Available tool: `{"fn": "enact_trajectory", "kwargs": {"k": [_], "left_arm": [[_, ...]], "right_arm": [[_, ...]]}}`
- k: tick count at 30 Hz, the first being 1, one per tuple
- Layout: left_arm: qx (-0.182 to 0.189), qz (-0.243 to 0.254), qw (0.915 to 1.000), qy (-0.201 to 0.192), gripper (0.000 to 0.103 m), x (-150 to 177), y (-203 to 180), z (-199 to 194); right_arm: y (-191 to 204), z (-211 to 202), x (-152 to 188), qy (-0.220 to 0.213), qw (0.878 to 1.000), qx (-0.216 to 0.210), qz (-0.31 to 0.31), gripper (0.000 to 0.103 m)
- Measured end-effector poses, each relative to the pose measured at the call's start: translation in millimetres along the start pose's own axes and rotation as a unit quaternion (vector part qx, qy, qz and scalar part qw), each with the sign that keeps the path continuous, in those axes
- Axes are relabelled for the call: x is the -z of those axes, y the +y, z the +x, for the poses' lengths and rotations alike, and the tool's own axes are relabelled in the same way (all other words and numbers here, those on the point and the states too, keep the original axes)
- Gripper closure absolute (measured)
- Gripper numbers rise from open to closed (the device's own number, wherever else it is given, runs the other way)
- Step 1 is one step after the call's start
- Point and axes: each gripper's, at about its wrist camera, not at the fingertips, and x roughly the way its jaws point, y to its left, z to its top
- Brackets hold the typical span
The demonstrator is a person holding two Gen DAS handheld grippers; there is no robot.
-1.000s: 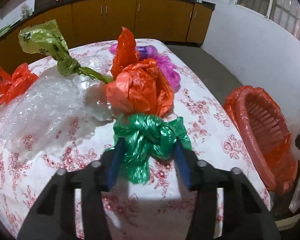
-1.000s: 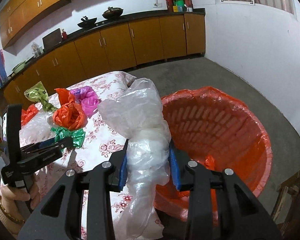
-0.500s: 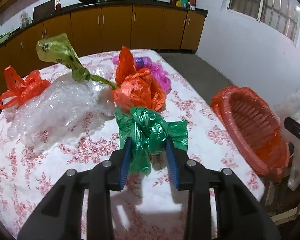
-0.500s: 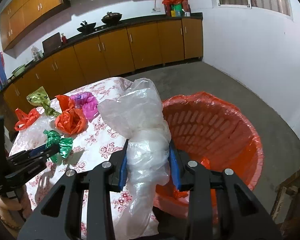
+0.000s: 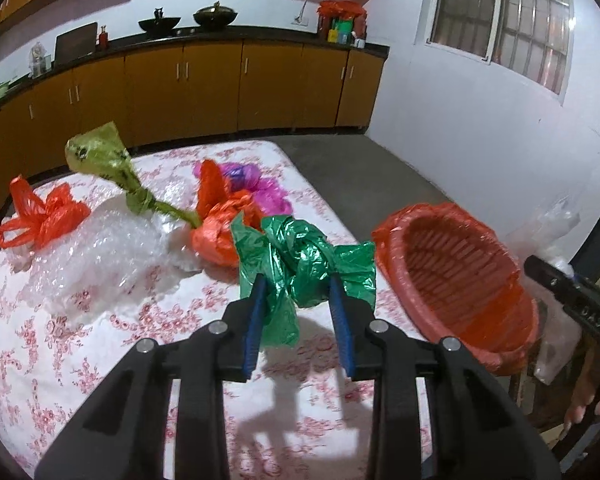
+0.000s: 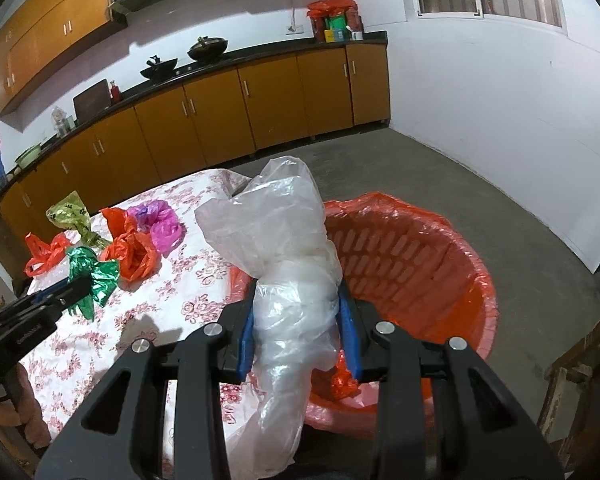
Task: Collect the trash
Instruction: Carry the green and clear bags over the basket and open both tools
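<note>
My left gripper (image 5: 298, 280) is shut on a knotted green plastic bag (image 5: 300, 256) and holds it above the floral tablecloth (image 5: 100, 360). It also shows in the right wrist view (image 6: 92, 276). My right gripper (image 6: 298, 292) is shut on a clear plastic bag (image 6: 284, 248) beside the rim of the orange basket (image 6: 412, 264), which stands off the table's right edge (image 5: 460, 276). A small orange scrap (image 6: 346, 384) lies inside the basket.
On the table lie an orange bag (image 5: 220, 224), a purple bag (image 5: 256, 188), an olive-green bag (image 5: 104, 160), a small red-orange bag (image 5: 44, 216) and bubble wrap (image 5: 96, 256). Brown cabinets (image 5: 180, 88) line the far wall. A wooden chair (image 6: 580, 376) stands at right.
My left gripper closed on the green bag and lifted it off the table, moving it toward the basket. My right gripper kept the clear bag and rose slightly.
</note>
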Motion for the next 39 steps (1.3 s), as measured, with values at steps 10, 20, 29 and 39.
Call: {"fn": "enact_trajectory", "kwargs": {"k": [10,20,29,39], "left_arm": [[0.039,0.015,0.999,-0.017,0.072,-14.0,-36.8,-4.5],[0.091,0.043,0.9947,-0.019,0.072,-22.4,-89.1,4.2],[0.12,0.071,0.9902,-0.009,0.072,-25.6,-128.4,29.4],[0.131,0.081,0.988,0.011,0.071,-26.7,-149.9,61.6]], "right_arm": [[-19.5,-9.9,-7.7,-0.016,1.0,0.015,0.019,0.067],[-49.1,-22.4,-18.5,-0.037,0.998,0.034,0.044,0.067],[-78.7,-20.1,-32.6,-0.049,0.996,0.036,0.068,0.067],[-91.3,-4.9,-34.5,-0.043,0.996,0.024,0.08,0.067]]}}
